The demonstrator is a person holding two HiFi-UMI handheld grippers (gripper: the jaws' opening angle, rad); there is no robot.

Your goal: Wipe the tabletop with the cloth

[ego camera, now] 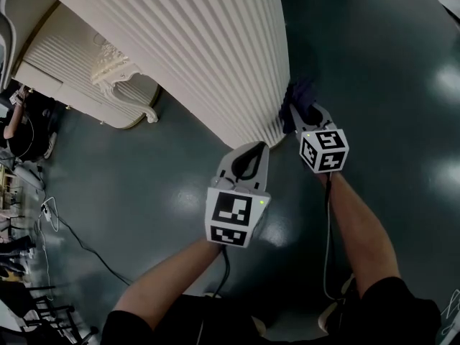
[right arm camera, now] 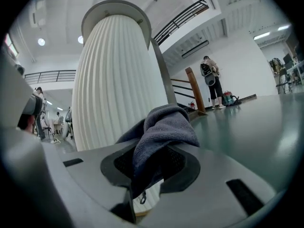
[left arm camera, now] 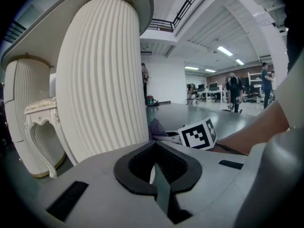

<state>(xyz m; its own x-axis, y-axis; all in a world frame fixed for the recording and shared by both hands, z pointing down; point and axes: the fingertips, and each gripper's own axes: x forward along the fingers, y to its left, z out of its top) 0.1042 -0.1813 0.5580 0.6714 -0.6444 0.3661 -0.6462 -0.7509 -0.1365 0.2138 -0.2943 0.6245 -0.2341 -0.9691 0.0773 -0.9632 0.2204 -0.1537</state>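
A dark grey-blue cloth (ego camera: 300,95) (right arm camera: 161,132) is bunched between the jaws of my right gripper (ego camera: 305,118) (right arm camera: 149,170), which is shut on it, low beside the white fluted column (ego camera: 208,56) (right arm camera: 114,89) of the table. The flat top rim (right arm camera: 116,7) of the table shows high above in the right gripper view. My left gripper (ego camera: 250,158) (left arm camera: 154,167) is shut with nothing in it, just left of the right one and close to the column's foot. In the left gripper view the cloth (left arm camera: 159,127) and the right gripper's marker cube (left arm camera: 197,133) lie just ahead.
An ornate white cabinet with carved legs (ego camera: 108,74) (left arm camera: 40,127) stands left of the column. Cables (ego camera: 72,232) trail over the glossy dark green floor (ego camera: 374,70). Several people (right arm camera: 211,82) stand far off in the hall.
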